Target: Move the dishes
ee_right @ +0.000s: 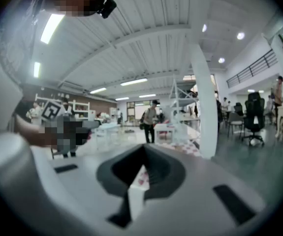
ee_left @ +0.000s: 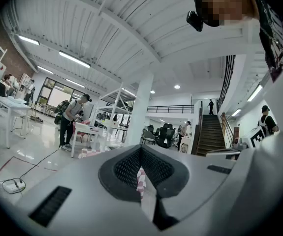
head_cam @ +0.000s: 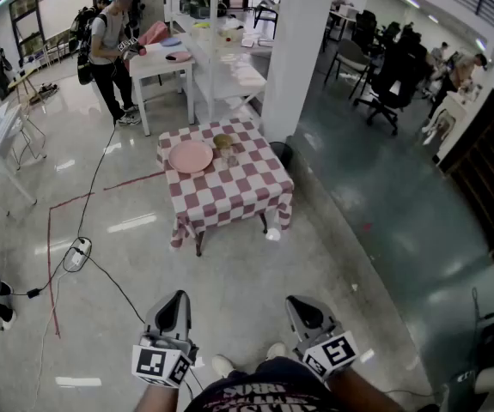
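A small table under a red-and-white checked cloth (head_cam: 229,187) stands a few steps ahead of me. On it lie a pink plate (head_cam: 191,155) and, to its right, a glass bowl (head_cam: 222,142) with a small glass (head_cam: 232,155) beside it. My left gripper (head_cam: 174,309) and right gripper (head_cam: 301,312) are held low and close to my body, far short of the table, both pointing toward it. Each one's jaws meet at the tip with nothing between them. A sliver of the checked cloth shows past the left gripper (ee_left: 141,149) and past the right gripper (ee_right: 143,149).
A white pillar (head_cam: 302,50) rises just behind the table. A person (head_cam: 109,45) stands at white tables (head_cam: 165,63) further back. A power strip (head_cam: 76,254) with cables and red floor tape (head_cam: 53,264) lie at the left. Office chairs (head_cam: 393,75) are at the right.
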